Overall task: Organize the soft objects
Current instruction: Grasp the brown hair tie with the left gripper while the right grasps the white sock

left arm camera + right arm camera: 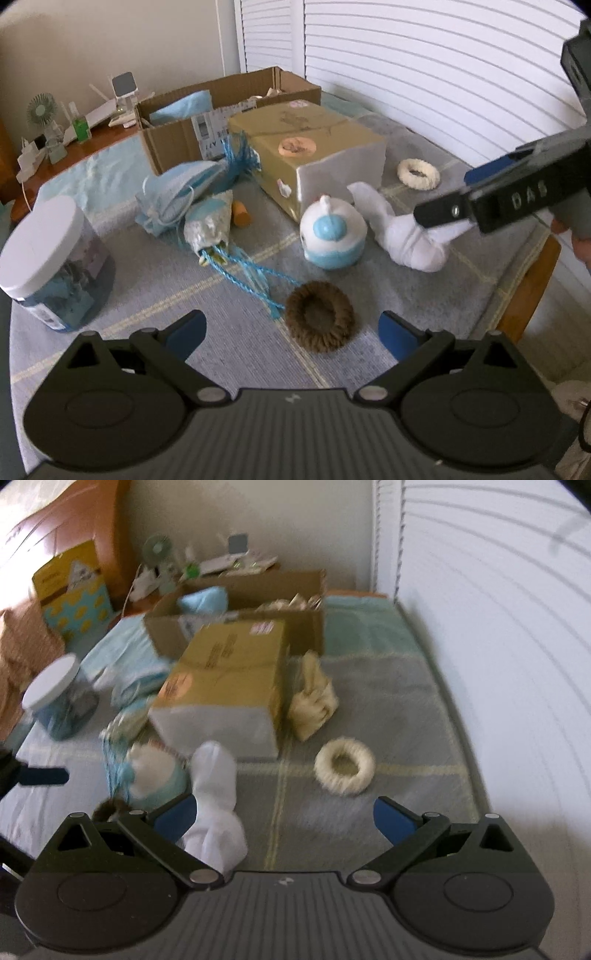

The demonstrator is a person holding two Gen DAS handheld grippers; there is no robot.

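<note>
- Grey checked blanket [229,354] covers the bed where my soft things lie scattered.
- My left tongs [291,330] stand wide and empty, the brown knitted ring [320,320] lying between the blue fingertips, just beyond them, at 12 o'clock.
- My right tongs [284,818] are spread wide too; the white rolled sock [216,805] lies against the left pad [176,814] but is not pinched.
- In the left wrist view those right tongs come in from 3 o'clock, their tip over the sock's end.
- Blue-and-white plush toy [332,236] sits just beside the sock, at its 9 o'clock.
- Cream knitted ring [345,771] lies apart at 1 o'clock of the right tongs; a beige cloth bundle [314,699] leans beside the closed yellow carton [229,675].
- Open cardboard box [177,136] stands behind the carton, holding something light blue.
- Blue drawstring pouches [184,199] with blue cord [243,269] lie at 11 o'clock of the left tongs, and a white-lidded jar [55,262] at 10 o'clock.
</note>
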